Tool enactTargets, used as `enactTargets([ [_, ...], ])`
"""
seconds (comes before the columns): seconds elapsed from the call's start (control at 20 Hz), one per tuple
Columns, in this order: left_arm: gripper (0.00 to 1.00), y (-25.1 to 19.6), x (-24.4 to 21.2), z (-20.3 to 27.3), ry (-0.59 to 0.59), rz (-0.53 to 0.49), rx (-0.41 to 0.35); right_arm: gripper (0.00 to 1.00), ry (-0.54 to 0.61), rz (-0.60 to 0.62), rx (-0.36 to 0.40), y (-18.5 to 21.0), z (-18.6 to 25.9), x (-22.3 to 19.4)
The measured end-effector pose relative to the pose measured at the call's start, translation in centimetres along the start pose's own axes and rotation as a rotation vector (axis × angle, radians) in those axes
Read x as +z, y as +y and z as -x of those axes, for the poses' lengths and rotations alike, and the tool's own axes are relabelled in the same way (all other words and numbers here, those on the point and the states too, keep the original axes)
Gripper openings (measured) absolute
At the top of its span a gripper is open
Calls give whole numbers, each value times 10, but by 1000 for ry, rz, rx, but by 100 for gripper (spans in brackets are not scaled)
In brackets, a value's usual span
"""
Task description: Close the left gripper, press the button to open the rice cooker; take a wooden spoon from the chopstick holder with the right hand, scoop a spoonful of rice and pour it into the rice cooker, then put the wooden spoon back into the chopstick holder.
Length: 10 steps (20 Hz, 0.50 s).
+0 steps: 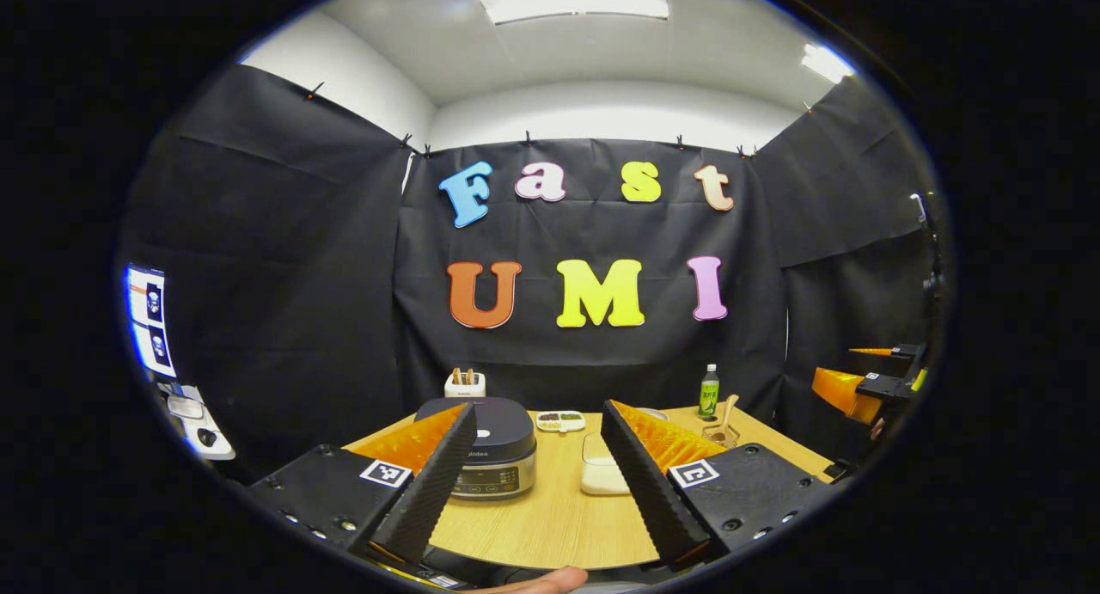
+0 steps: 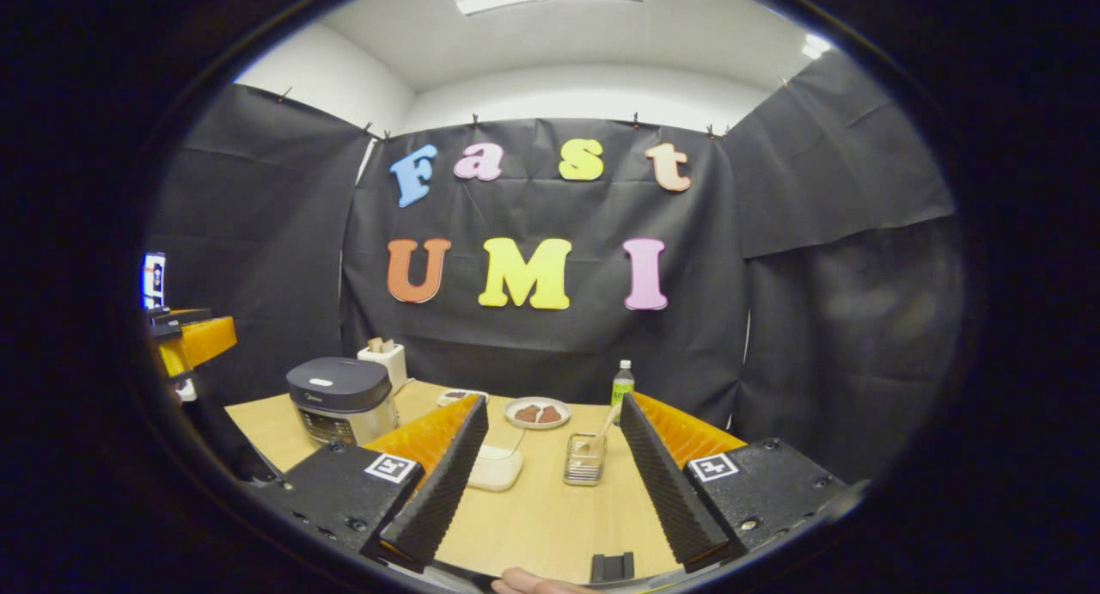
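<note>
The wooden tabletop [image 1: 559,517] spreads across the lower middle of both views, bare boards between the things it carries. On it the rice cooker [image 1: 490,448] sits lower left of centre in the left gripper view, lid down, partly behind my left finger; in the right gripper view it stands at the lower left. Just right of it in the left gripper view is a white container of rice [image 1: 601,469], and in the right gripper view that container lies beside my left finger. My left gripper [image 1: 537,474] hangs above the near edge of the tabletop with its fingers spread wide, touching nothing. My right gripper [image 2: 554,482] is likewise spread wide and holds nothing. The chopstick holder [image 2: 584,458], a small wire basket, stands between my right fingers in the right gripper view, with the wooden spoon [image 2: 601,431] leaning up out of it. Behind it are a plate [image 2: 537,413] with brown pieces and a green bottle [image 2: 622,381]. A white box [image 1: 465,382] with sticks stands behind the cooker, and a small divided dish [image 1: 560,420] lies at mid-table.
</note>
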<state>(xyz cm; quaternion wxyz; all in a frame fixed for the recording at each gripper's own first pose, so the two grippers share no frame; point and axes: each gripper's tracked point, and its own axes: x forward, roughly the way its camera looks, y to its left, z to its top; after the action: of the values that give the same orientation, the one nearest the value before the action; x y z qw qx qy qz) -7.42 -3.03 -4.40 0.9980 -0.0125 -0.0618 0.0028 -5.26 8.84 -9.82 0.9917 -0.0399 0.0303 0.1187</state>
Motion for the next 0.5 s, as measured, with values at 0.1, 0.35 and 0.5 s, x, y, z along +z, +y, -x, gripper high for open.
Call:
enactTargets([
  [0.1,94,-1,0,-1,-1,-4,3,99,-2,-3,-2,-2,0,-1],
  [0.35,94,-4,-4,-1,0,-2,-8,100,-5,-12,0,-5,2,-3],
  [0.5,94,-5,-2,0,-9,2,-15,99,-10,-13,-2,-8,4,-2],
])
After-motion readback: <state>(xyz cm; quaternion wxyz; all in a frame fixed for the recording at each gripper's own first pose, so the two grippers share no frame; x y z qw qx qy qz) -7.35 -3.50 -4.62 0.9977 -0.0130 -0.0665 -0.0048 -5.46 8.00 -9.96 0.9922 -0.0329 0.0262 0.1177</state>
